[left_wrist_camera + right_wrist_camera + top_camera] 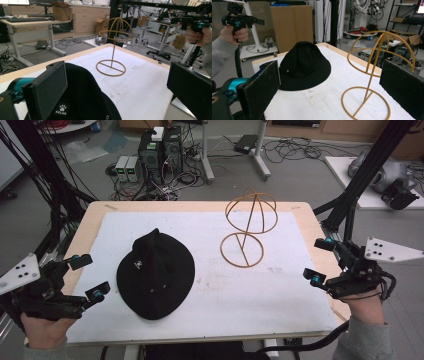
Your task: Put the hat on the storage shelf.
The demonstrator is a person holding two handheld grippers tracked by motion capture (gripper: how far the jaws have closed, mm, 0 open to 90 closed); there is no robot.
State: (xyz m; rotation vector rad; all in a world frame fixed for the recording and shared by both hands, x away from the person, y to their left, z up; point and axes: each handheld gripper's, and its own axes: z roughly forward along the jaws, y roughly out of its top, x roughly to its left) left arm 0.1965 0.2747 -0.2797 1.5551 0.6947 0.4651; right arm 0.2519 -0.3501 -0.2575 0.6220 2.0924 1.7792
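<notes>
A black bucket hat [155, 275] lies flat on the white mat, left of centre; it also shows close up as the black bucket hat [85, 97] and the black bucket hat [305, 66]. A tan wire hat stand [248, 227] stands upright right of centre, seen too as the wire hat stand [113, 47] and the wire hat stand [374, 75]. My left gripper [90, 277] hovers at the table's left edge beside the hat, open and empty. My right gripper [320, 262] hovers at the right edge, open and empty, pointing toward the stand.
The white mat [280, 290] covers most of the wooden table [90, 217]. Beyond the far edge, computer boxes [160, 150] and tangled cables sit on the floor. Black frame posts rise at both sides of the table.
</notes>
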